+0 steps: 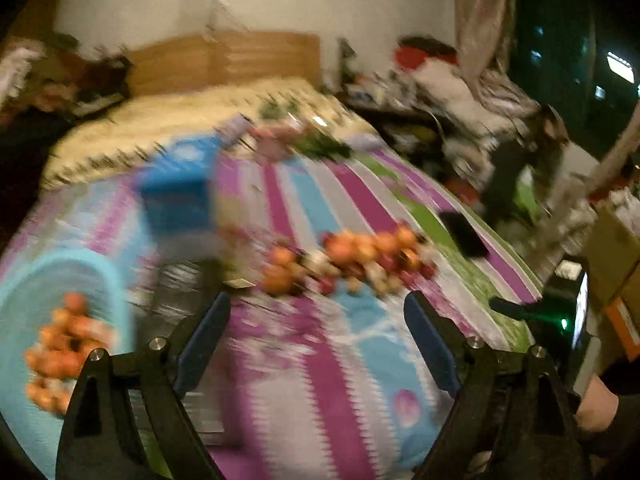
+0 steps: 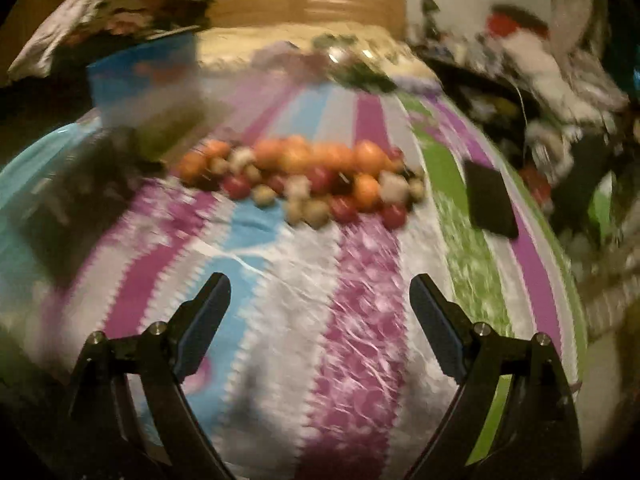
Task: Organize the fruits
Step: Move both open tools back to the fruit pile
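Observation:
A heap of mixed fruit [image 1: 352, 260] lies on the striped bedspread: orange, red and pale brown pieces. It also shows in the right wrist view [image 2: 312, 180]. A light blue basket [image 1: 92, 276] at the left holds several orange fruits [image 1: 64, 344]. My left gripper [image 1: 316, 304] is open and empty, hovering over the bed short of the heap, with the basket to its left. My right gripper [image 2: 320, 284] is open and empty, over the bedspread short of the heap. Both views are blurred by motion.
A blue box [image 1: 176, 196] stands on the bed behind the basket, seen also in the right wrist view [image 2: 144, 76]. A black phone [image 2: 490, 204] lies right of the heap. A wooden headboard [image 1: 224, 60], cluttered piles and cardboard boxes [image 1: 612, 264] surround the bed.

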Tool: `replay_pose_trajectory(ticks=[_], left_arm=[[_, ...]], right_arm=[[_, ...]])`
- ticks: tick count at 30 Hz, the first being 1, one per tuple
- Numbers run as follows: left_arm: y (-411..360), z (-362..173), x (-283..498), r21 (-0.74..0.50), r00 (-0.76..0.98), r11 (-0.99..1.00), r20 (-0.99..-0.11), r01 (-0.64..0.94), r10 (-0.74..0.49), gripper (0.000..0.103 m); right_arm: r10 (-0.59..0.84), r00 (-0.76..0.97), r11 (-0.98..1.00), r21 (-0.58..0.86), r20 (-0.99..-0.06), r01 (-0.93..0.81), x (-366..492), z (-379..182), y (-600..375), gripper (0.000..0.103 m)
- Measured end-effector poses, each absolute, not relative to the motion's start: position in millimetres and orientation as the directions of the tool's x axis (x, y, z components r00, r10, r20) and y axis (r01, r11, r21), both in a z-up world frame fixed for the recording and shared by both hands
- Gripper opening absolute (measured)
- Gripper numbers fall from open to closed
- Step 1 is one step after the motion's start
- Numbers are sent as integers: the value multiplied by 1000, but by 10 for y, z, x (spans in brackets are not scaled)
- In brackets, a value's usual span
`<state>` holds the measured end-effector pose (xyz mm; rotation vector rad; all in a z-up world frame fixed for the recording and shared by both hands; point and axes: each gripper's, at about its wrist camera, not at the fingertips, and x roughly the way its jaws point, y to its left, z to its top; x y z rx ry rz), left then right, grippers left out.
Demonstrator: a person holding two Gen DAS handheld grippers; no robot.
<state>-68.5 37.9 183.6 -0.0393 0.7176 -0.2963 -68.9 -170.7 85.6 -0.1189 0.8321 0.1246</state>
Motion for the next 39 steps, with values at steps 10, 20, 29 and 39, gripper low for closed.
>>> replay_pose_trajectory(ticks=[10,20,29,39], left_arm=[[-39,593,91,-268,523,955,-800,129,-295,66],[-123,308,586,-255,519,966,-819,52,-244,58],[-197,276,783,-279,546,959,-797,46,-258,54],[-111,349,471,-298,539,950,-787,91,-299,26]], right_arm=[[136,546,985,54,-827,-163,-659,483,-2227,70],[215,531,975,147,-820,-167,-559,439,-2477,52],[239,535,971,190,-811,-146,-408,462,-2586,52],[237,557,971,205,-796,-121,-228,508,-2659,49]])
